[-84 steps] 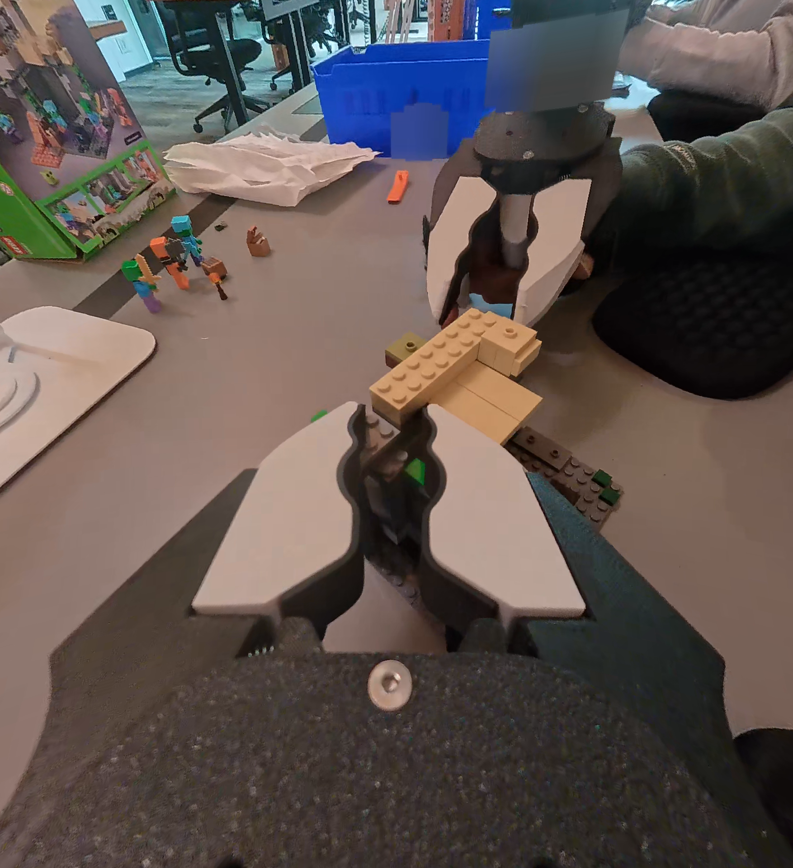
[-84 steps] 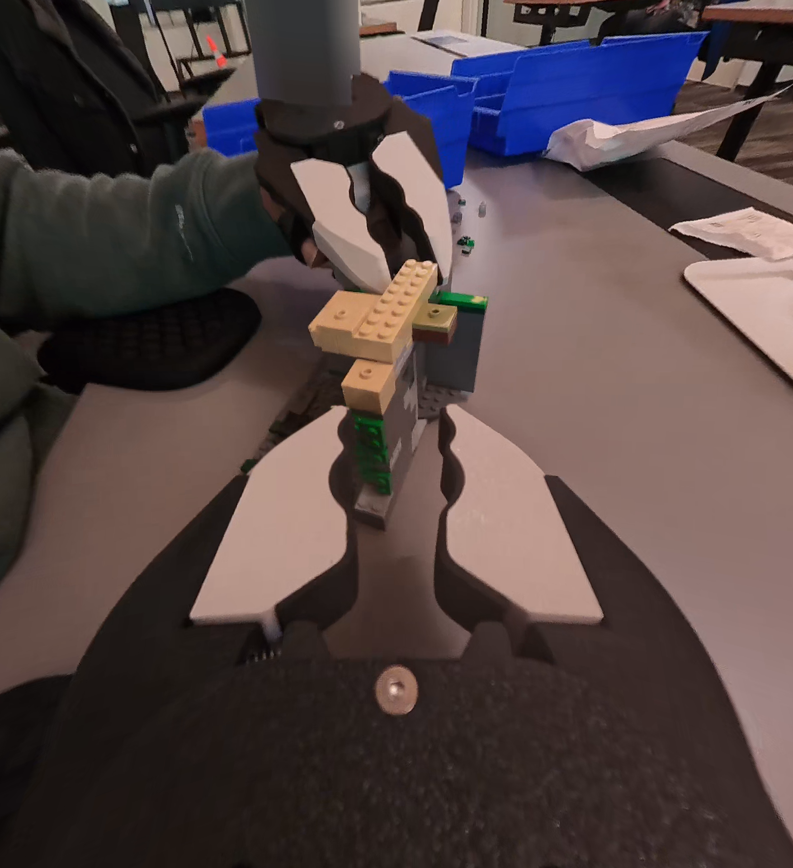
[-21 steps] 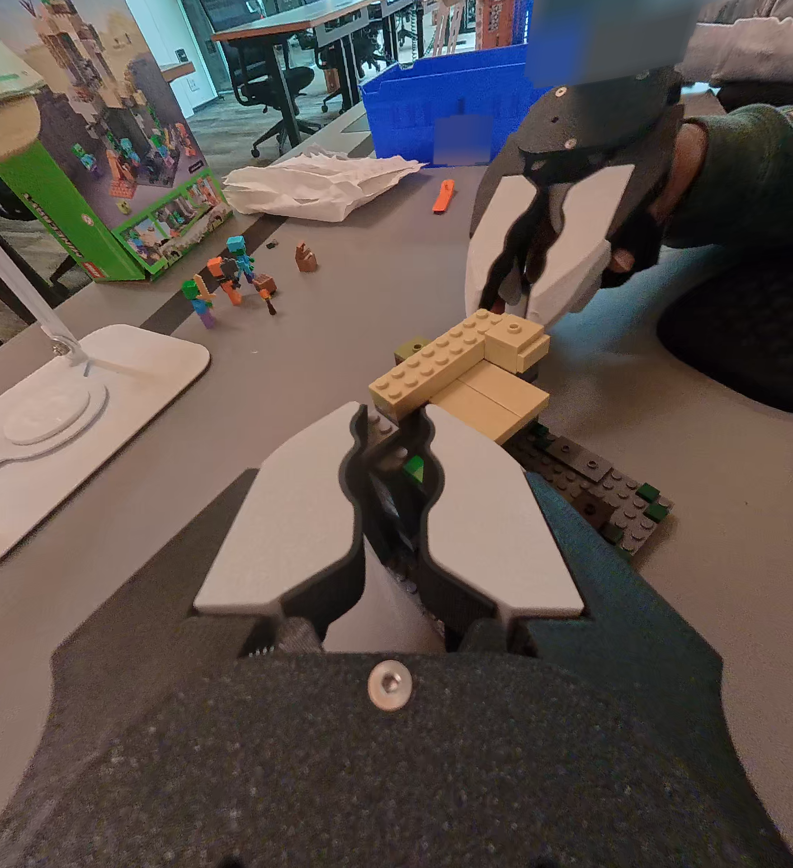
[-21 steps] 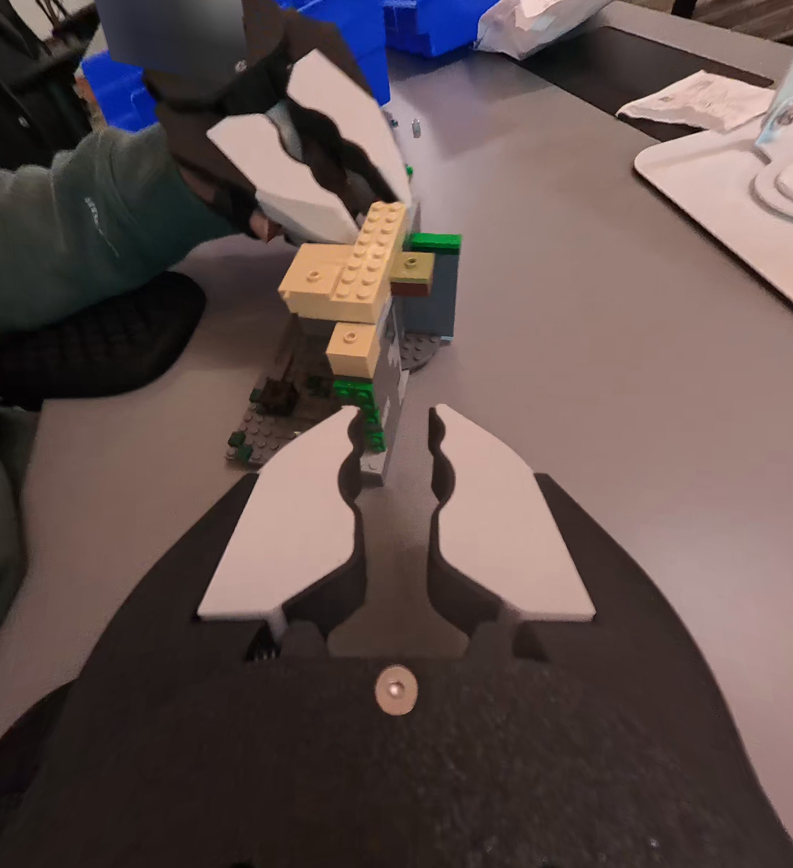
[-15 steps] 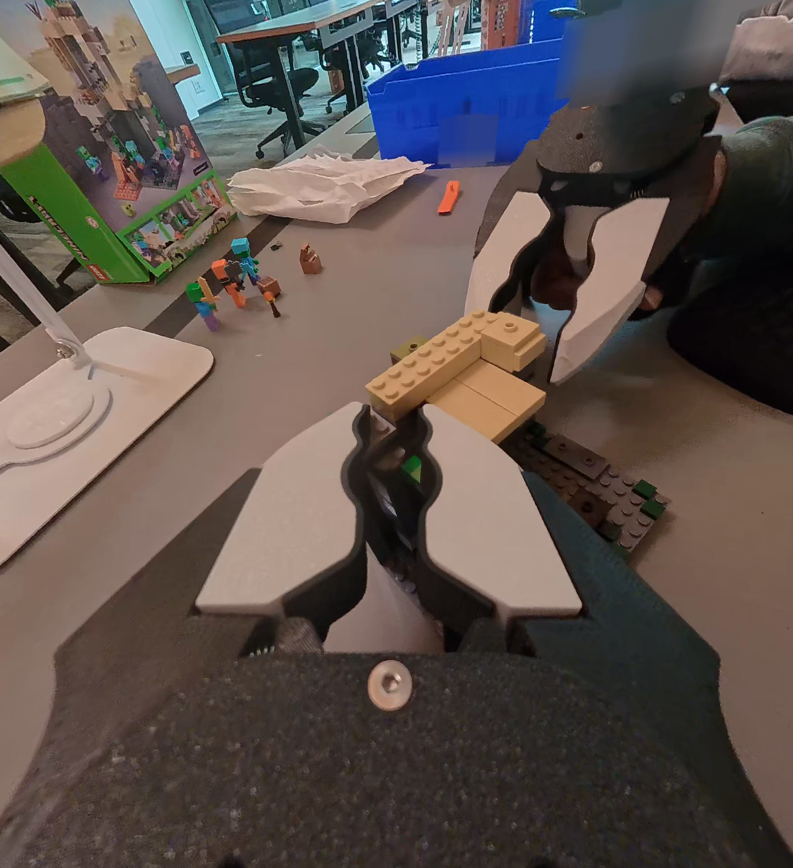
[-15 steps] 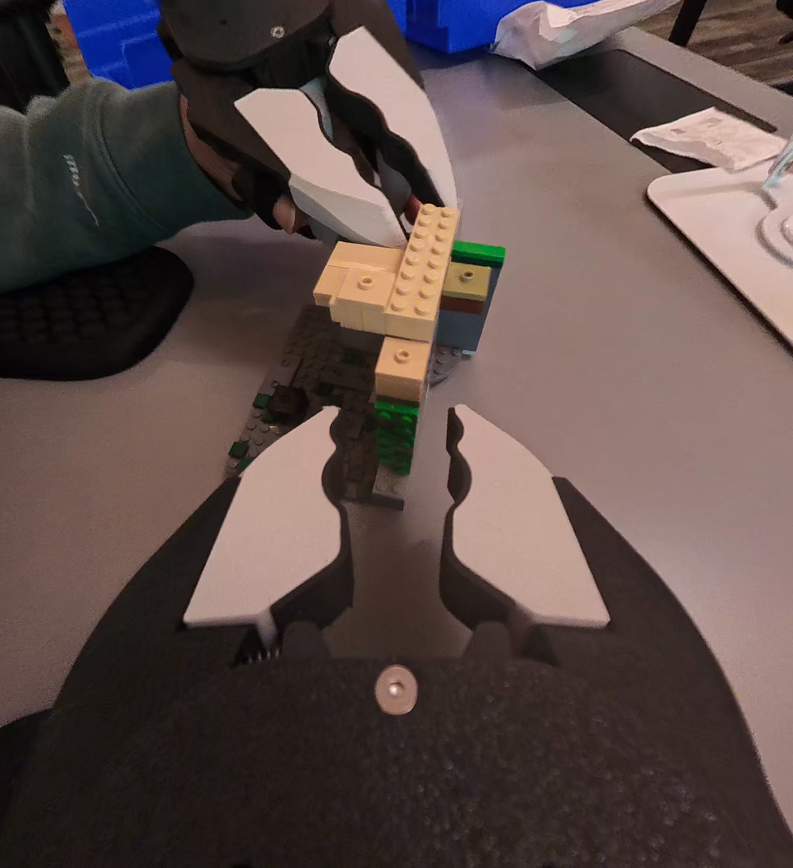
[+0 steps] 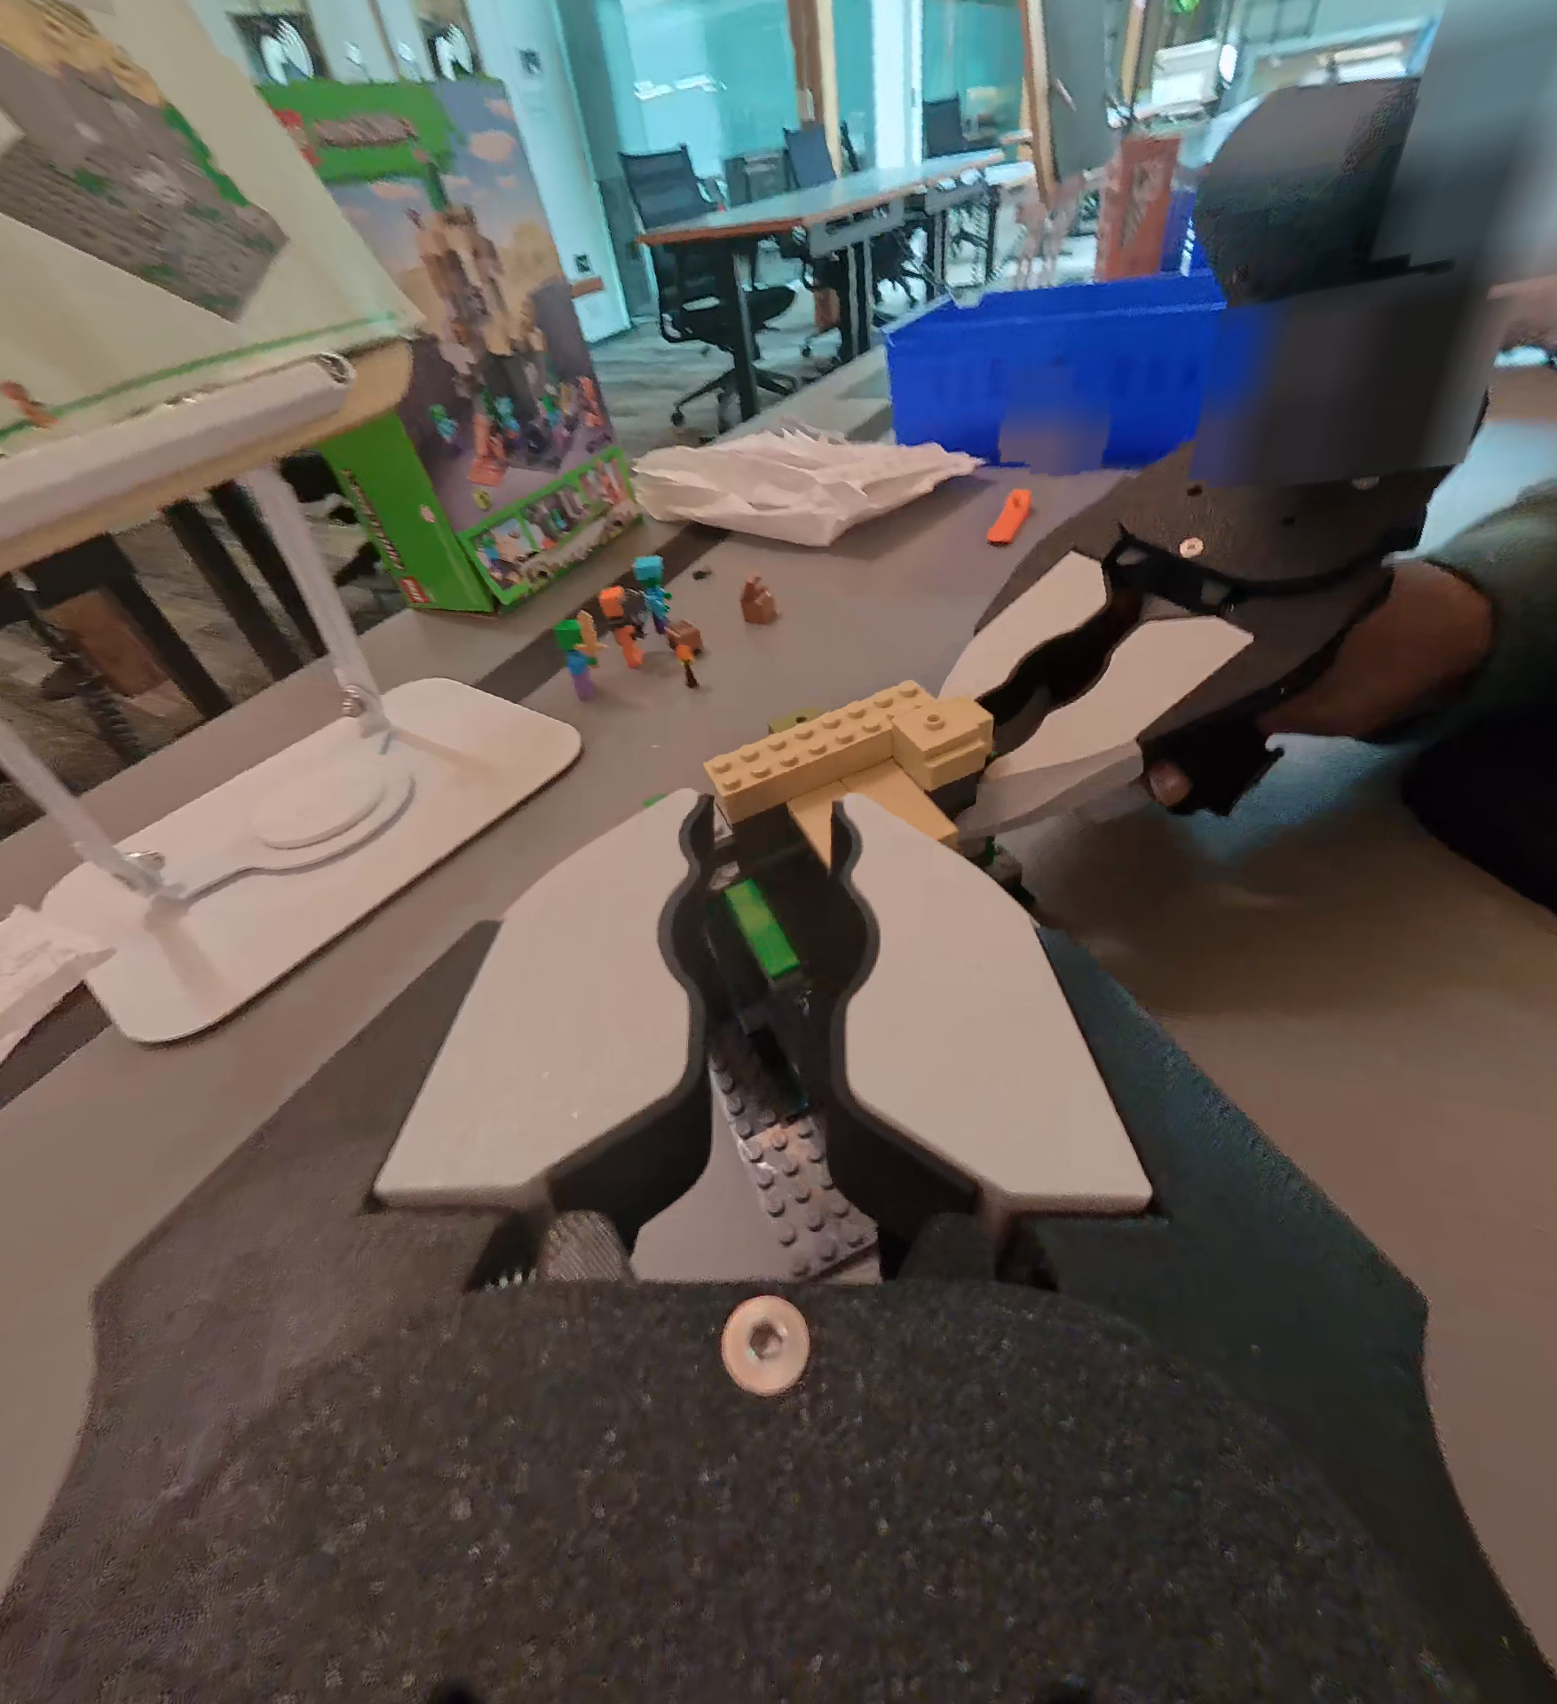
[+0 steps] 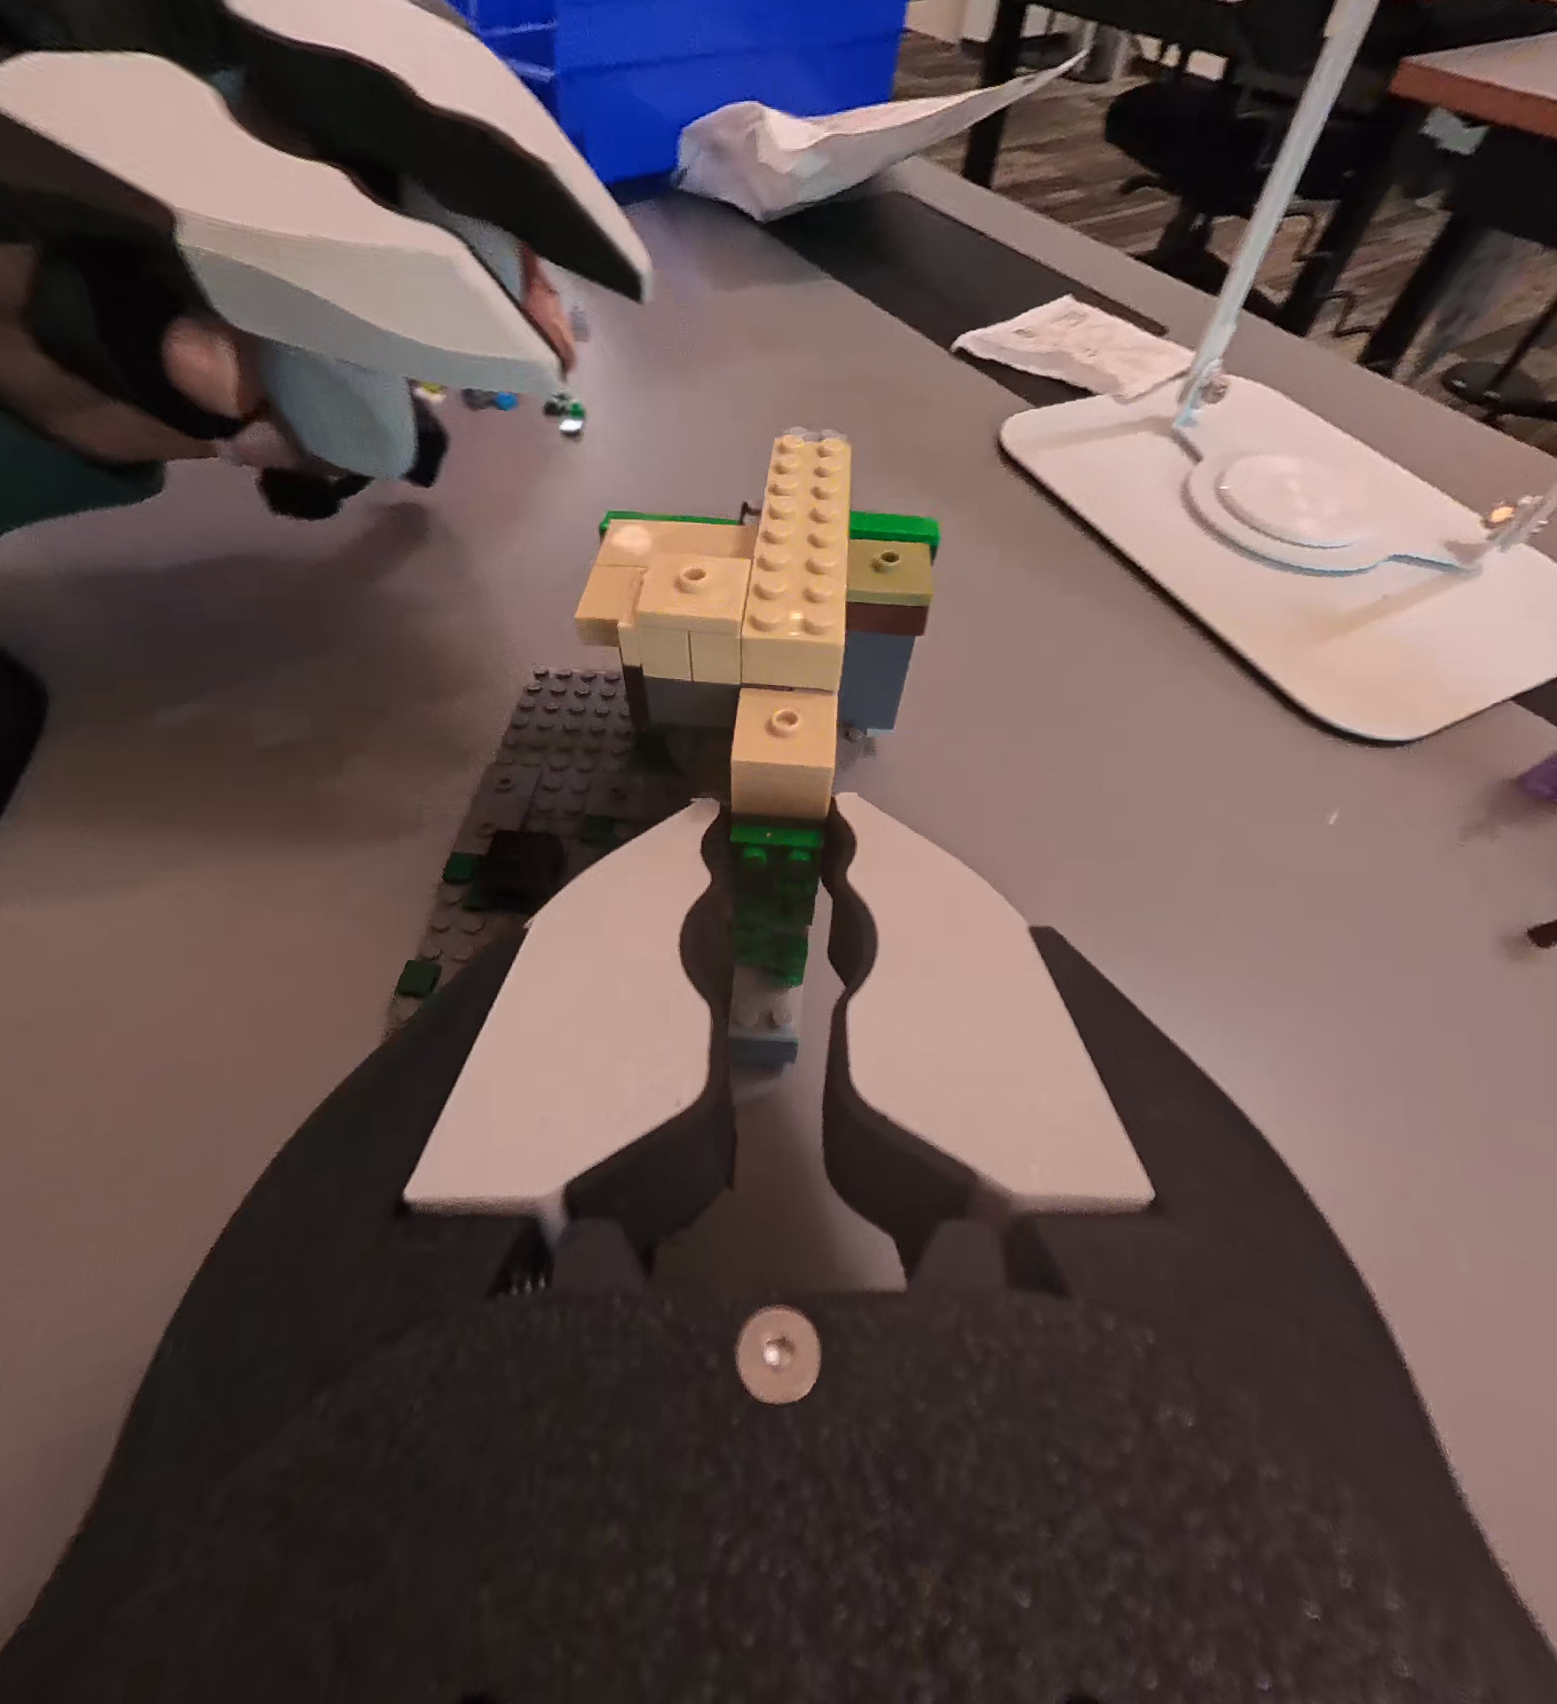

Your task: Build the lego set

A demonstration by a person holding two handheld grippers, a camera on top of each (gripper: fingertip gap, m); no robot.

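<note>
The lego build (image 8: 784, 599) has tan bricks on top of grey and green walls and stands on a dark baseplate (image 8: 563, 765). My right gripper (image 8: 777, 811) is shut on its green and grey column (image 8: 770, 894), just below a small tan block. In the left wrist view the right gripper (image 7: 964, 751) reaches the tan corner from the right. My left gripper (image 7: 775, 811) has a narrow gap between its jaws, and the build (image 7: 849, 747) shows through it. In the right wrist view the left gripper (image 8: 604, 332) hangs up left of the build, with table between its tips and the bricks.
A white stand base (image 7: 295, 830) lies to the left. Minifigures (image 7: 627, 627), the set's box (image 7: 480, 415), crumpled white paper (image 7: 793, 479), an orange piece (image 7: 1007, 516) and a blue bin (image 7: 1033, 369) are farther back. A sleeved arm holds the right gripper. Some 9 cm of space lies between my two pairs of fingers.
My right gripper has moved in over the build and closed on the green column. My left gripper has tilted up and come away from the far end of the long tan brick.
</note>
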